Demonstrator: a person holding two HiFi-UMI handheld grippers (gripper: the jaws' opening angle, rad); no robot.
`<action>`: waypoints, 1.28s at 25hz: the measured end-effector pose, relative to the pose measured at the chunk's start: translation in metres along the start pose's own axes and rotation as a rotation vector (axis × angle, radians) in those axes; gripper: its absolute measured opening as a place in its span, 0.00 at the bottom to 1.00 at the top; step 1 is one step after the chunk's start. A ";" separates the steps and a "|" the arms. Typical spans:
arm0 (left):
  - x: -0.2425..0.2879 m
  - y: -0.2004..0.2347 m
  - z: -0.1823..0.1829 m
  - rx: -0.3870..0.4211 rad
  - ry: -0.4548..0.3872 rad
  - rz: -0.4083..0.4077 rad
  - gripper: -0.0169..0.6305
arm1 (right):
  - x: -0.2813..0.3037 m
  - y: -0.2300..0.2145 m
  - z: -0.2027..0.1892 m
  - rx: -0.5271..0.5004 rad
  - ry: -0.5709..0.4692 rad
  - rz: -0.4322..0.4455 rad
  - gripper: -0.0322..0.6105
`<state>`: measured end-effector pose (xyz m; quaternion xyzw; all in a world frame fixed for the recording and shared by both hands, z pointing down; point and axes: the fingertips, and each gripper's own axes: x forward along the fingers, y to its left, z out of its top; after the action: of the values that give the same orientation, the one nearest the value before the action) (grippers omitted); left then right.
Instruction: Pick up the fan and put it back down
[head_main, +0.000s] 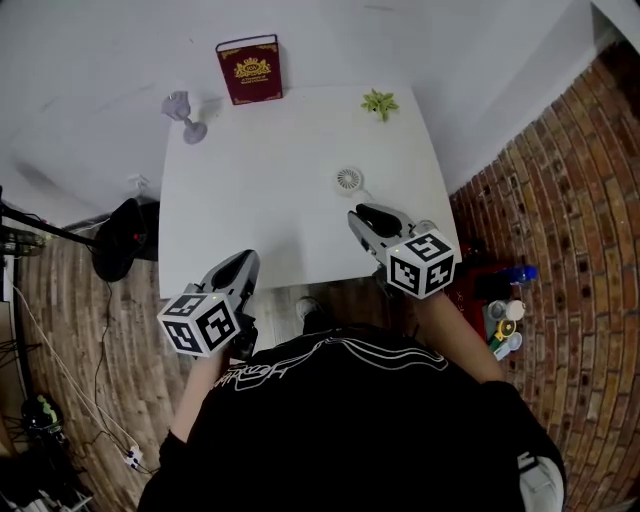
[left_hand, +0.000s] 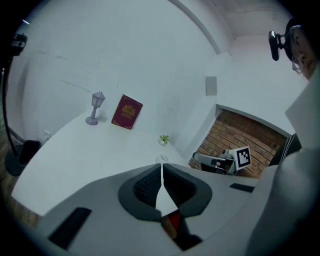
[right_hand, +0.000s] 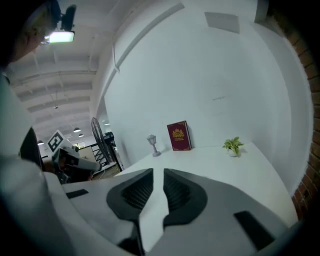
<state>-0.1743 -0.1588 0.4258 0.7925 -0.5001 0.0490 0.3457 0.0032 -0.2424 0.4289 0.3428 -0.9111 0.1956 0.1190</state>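
The small white round fan (head_main: 348, 180) lies flat on the white table (head_main: 260, 200), right of its middle; in the left gripper view the fan (left_hand: 161, 159) peeks out just beyond the jaw tips. My right gripper (head_main: 361, 216) hovers over the table's near edge, a short way in front of the fan and not touching it. Its jaws stand a narrow gap apart with nothing between them (right_hand: 159, 172). My left gripper (head_main: 247, 260) is held at the near left edge of the table, its jaws closed together and empty (left_hand: 162, 167). The right gripper view does not show the fan.
At the table's far edge a dark red book (head_main: 249, 70) leans on the wall, with a grey lantern figurine (head_main: 183, 115) to its left and a small potted plant (head_main: 379, 103) to its right. A black stand (head_main: 120, 240) sits on the floor left; small items (head_main: 505, 320) lie right.
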 end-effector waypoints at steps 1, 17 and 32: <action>-0.002 -0.006 0.000 0.007 -0.004 -0.012 0.09 | -0.008 0.010 0.005 -0.005 -0.020 0.019 0.11; -0.031 -0.095 -0.011 0.187 -0.042 -0.164 0.09 | -0.086 0.092 -0.002 0.015 -0.120 0.214 0.05; -0.047 -0.099 -0.025 0.219 -0.047 -0.159 0.09 | -0.103 0.111 -0.004 -0.016 -0.156 0.199 0.05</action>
<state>-0.1086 -0.0824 0.3752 0.8634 -0.4355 0.0571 0.2482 0.0046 -0.1048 0.3661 0.2637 -0.9487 0.1719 0.0306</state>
